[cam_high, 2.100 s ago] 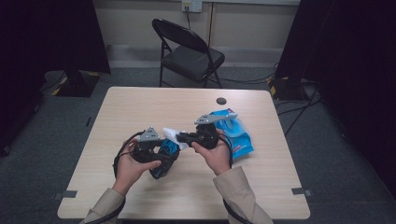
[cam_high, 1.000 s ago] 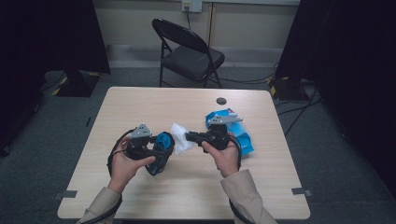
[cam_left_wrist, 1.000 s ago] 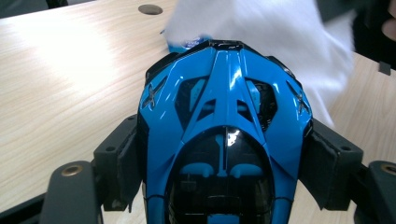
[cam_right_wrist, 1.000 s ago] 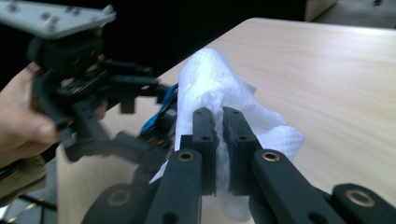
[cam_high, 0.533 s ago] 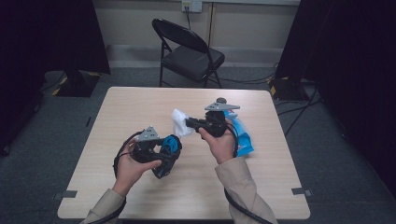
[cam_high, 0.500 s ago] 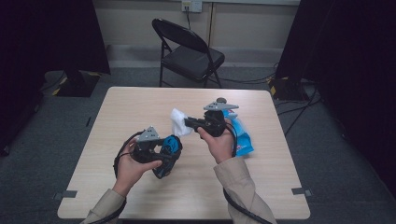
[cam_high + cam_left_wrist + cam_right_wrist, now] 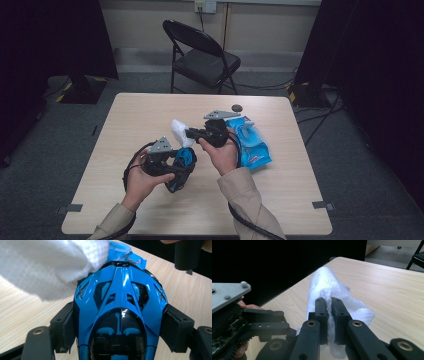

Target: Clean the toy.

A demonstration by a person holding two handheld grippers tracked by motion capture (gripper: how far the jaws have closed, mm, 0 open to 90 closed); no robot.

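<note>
Clearly the blue toy car (image 7: 121,312) sits clamped between the left gripper (image 7: 176,161)'s wide-set jaws, low over the counter (image 7: 125,125) at about 7 o'clock from the right gripper (image 7: 329,305), whose jaws are pinched tight on a white wipe (image 7: 325,285). To wipe well, I would bring the wipe down flat onto the car's shell while the left grip holds firm. The car's underside and rear are hidden, and the blue wipes pack (image 7: 252,145) at 3 o'clock is partly masked by the right hand (image 7: 222,155).

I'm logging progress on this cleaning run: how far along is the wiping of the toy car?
Done: a white wipe is out of the blue pack and clamped in the right gripper. In hand: the left gripper grips the blue toy car by its sides, with the wipe at its front end. Left: finishing the wiping, then setting both down.
</note>
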